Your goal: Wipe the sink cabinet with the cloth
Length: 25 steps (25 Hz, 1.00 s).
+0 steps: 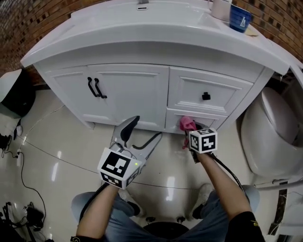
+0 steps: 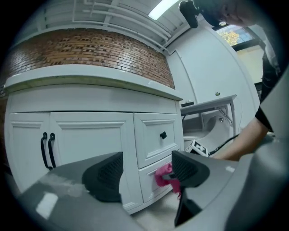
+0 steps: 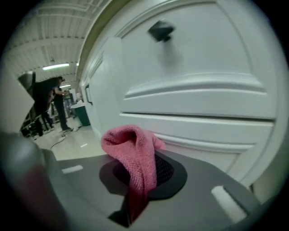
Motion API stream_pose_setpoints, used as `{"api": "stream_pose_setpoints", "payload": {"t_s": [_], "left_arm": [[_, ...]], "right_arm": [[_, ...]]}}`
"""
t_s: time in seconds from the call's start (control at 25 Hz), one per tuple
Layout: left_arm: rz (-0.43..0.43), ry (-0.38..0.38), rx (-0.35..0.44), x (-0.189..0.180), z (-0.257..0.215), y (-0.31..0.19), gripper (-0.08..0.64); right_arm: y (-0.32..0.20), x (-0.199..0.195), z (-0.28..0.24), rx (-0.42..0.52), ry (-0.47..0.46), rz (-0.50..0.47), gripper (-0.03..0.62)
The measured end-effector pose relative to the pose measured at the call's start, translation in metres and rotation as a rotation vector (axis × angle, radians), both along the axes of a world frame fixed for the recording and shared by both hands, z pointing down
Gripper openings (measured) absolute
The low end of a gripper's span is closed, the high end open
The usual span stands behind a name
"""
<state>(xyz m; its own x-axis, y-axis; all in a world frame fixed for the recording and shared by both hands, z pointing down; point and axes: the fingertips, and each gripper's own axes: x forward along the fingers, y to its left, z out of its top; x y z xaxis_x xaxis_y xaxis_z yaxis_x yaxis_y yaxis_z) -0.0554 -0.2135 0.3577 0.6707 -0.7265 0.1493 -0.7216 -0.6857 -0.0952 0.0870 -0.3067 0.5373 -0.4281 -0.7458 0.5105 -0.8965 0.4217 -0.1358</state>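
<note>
The white sink cabinet (image 1: 142, 90) has two doors with black handles (image 1: 96, 88) on the left and drawers with a black knob (image 1: 206, 96) on the right. My right gripper (image 1: 190, 128) is shut on a pink cloth (image 1: 186, 124), pressed against the lower drawer front (image 3: 198, 126). The cloth (image 3: 135, 155) folds over the jaws in the right gripper view. My left gripper (image 1: 139, 134) stands open below the doors, holding nothing; its view shows the cloth (image 2: 163, 174) between its fingers in the distance.
A blue cup (image 1: 240, 18) and a white cup (image 1: 220, 8) stand on the countertop's right end. A white toilet (image 1: 272, 132) sits to the right of the cabinet. Cables (image 1: 21, 160) lie on the glossy floor at left. My legs and shoes (image 1: 204, 194) are below.
</note>
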Motion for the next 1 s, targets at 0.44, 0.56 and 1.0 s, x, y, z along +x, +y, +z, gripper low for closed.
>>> {"api": "stream_pose_setpoints", "payload": {"t_s": [0.44, 0.56, 1.0], "left_arm": [[0.013, 0.002, -0.066, -0.011, 0.022, -0.011, 0.342], [0.024, -0.012, -0.075, -0.008, 0.03, -0.013, 0.342], [0.1, -0.037, -0.053, 0.021, 0.033, 0.0, 0.342]], "right_arm": [[-0.018, -0.069, 0.059, 0.016, 0.108, -0.104, 0.04], [-0.017, -0.03, 0.066, -0.021, 0.145, -0.032, 0.04], [0.015, 0.169, 0.078, -0.113, 0.126, 0.402, 0.04]]}}
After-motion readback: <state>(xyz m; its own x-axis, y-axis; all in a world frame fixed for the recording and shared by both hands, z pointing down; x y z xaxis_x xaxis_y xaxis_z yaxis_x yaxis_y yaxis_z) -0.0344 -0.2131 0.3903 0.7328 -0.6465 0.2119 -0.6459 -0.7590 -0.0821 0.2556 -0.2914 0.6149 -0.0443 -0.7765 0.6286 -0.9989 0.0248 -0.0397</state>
